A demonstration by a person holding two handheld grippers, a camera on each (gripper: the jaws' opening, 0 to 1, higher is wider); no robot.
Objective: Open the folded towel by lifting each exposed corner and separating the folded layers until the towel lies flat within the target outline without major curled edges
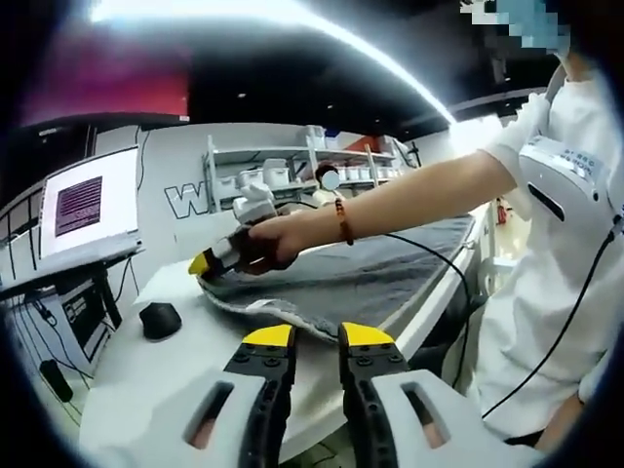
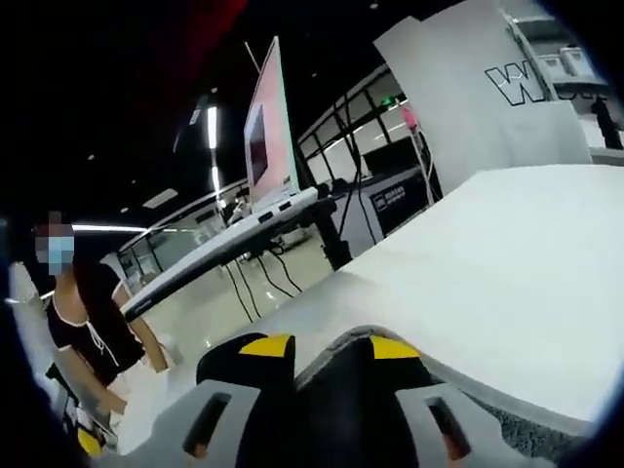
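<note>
A grey towel (image 1: 380, 268) lies spread over the white table (image 1: 185, 361). In the left gripper view my right gripper (image 1: 203, 263), held in a hand, sits at the towel's far left corner and pinches it. The right gripper view shows that gripper (image 2: 333, 349) with a fold of grey towel (image 2: 341, 375) bunched between its yellow-tipped jaws. Off the table's near edge my left gripper (image 1: 317, 337) hovers short of the towel's near hem, its jaws a little apart with nothing between them.
A black mouse (image 1: 159, 319) lies on the table left of the towel. A screen (image 1: 86, 203) stands on a side desk at the left, also seen as a laptop (image 2: 268, 136). A person in white (image 1: 561, 253) stands close at the right. Another person (image 2: 83, 312) stands beyond the table.
</note>
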